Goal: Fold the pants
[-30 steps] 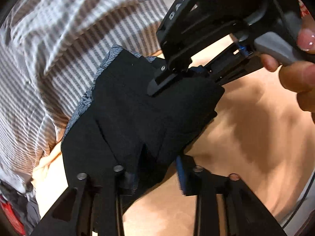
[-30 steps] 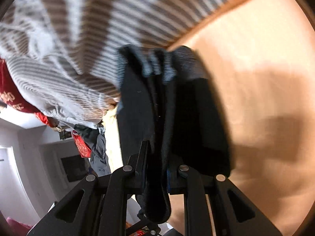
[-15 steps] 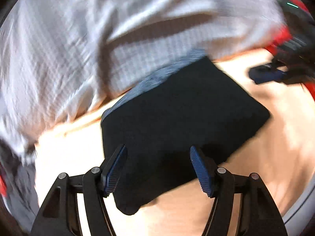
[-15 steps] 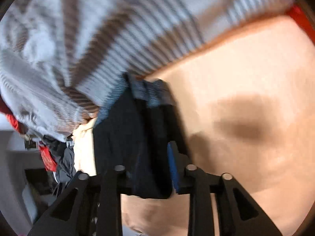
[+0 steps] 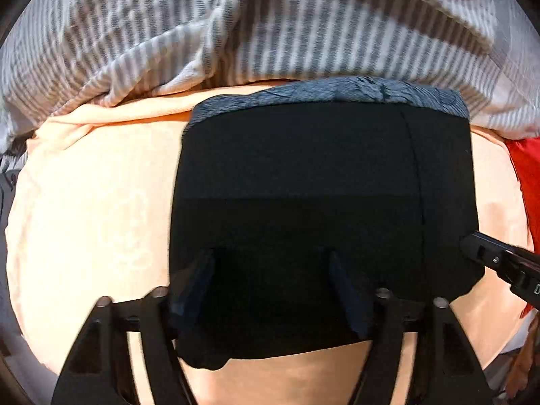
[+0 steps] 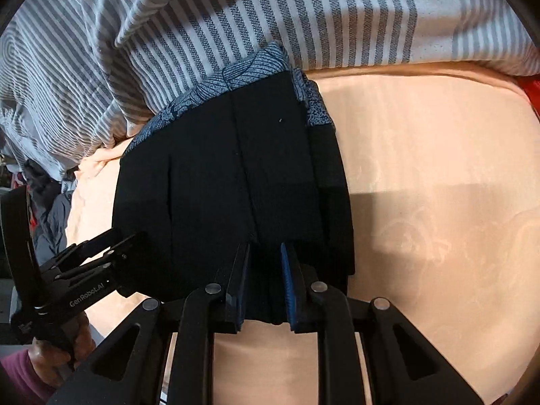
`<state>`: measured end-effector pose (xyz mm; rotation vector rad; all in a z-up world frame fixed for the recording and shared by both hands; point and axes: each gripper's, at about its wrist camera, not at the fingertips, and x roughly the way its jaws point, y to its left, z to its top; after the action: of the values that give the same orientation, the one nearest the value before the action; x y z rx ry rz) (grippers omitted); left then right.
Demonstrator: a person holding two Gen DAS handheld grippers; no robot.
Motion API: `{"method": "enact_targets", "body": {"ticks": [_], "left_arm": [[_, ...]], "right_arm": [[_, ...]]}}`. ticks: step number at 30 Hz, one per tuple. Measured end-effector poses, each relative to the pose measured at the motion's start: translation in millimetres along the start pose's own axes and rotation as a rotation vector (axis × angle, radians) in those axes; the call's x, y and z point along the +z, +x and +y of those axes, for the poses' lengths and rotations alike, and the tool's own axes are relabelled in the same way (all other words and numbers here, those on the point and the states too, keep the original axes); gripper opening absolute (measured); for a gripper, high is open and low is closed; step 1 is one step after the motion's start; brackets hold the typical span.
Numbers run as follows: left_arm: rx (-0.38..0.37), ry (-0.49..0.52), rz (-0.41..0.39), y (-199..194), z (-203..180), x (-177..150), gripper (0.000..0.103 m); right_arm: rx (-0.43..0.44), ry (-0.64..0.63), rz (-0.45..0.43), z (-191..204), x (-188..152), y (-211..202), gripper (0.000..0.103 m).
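We can read one marking: "GenRobot.AI" in pale letters along the black body of the left gripper (image 6: pixel 131 246), seen in the right wrist view. In the left wrist view, lettering on the right gripper (image 5: pixel 472 248) is cut off and unreadable.

Left tongs (image 5: pixel 271 287) blurred, dark against black pants (image 5: pixel 303 175); red cloth (image 5: pixel 526 182) cut off at right edge

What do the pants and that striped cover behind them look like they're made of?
Pants: matte black woven-looking cloth, no sheen; the blue patterned band looks like thin printed cotton. Striped cover: grey-white woven fabric with visible coarse weave, probably cotton. Fibre can't be confirmed.
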<state>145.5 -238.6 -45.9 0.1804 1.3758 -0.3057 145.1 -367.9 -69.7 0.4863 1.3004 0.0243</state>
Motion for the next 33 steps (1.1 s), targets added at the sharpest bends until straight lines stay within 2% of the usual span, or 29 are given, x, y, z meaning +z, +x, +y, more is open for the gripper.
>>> {"method": "enact_targets", "body": {"ticks": [4, 9, 14, 24, 27, 29, 33], "left_arm": [[0.015, 0.019, 0.005, 1, -7, -1, 0.078], [-0.001, 0.014, 0.007, 3, -6, -2, 0.078], [-0.004, 0.004, 0.007, 7, 3, 1, 0.078], [-0.003, 0.001, 0.008, 7, 4, 1, 0.078], [0.000, 0.002, 0.010, 9, 3, 1, 0.079], [0.003, 0.005, 0.013, 10, 2, 2, 0.079], [0.004, 0.003, 0.023, 12, 2, 6, 0.079]], "right_arm": [[-0.070, -0.047, -0.003, 13, -2, 3, 0.020], [-0.053, 0.008, 0.010, 11, -1, 3, 0.021], [-0.092, -0.020, 0.017, 15, -8, -3, 0.022], [-0.099, 0.007, 0.022, 12, -14, 0, 0.025], [-0.088, 0.023, 0.016, 12, -14, 4, 0.033], [-0.089, 0.006, 0.011, 15, -16, 6, 0.043], [-0.109, -0.045, 0.007, 27, -18, 11, 0.055]]}}
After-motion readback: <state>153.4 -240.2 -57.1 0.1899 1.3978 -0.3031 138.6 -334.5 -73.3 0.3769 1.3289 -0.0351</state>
